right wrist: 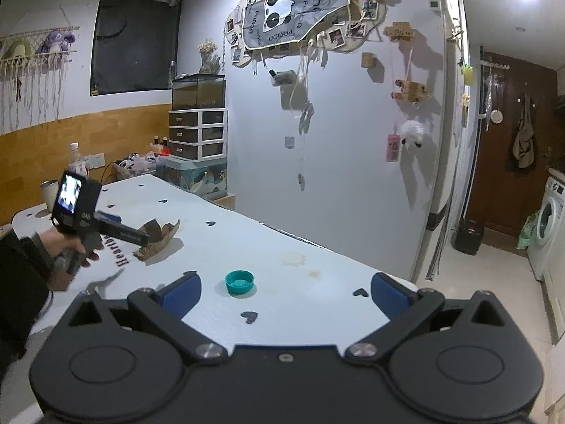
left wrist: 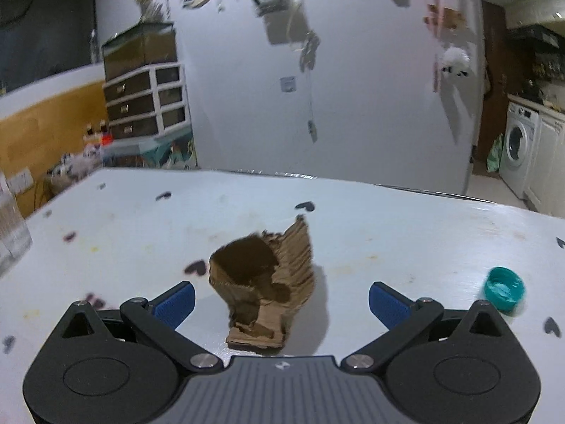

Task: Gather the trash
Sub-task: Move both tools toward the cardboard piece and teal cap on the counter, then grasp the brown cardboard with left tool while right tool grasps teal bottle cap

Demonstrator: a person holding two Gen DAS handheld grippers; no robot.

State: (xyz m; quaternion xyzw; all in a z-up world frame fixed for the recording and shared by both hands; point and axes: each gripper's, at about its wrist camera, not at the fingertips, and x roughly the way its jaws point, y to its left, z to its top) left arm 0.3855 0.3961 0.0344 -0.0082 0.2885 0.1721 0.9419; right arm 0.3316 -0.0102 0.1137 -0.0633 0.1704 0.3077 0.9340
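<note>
A torn, crumpled piece of brown cardboard lies on the white table. My left gripper is open, its blue pads on either side of the cardboard, not touching it. A teal bottle cap lies open side up to the right. In the right wrist view the cap lies just ahead of my open, empty right gripper, a little left of centre. The cardboard and the left gripper show at the left there.
The table has small dark heart marks and a stain. A plastic bottle and a cup stand at its far left end. A wall with hanging decorations runs behind the table. A washing machine stands at right.
</note>
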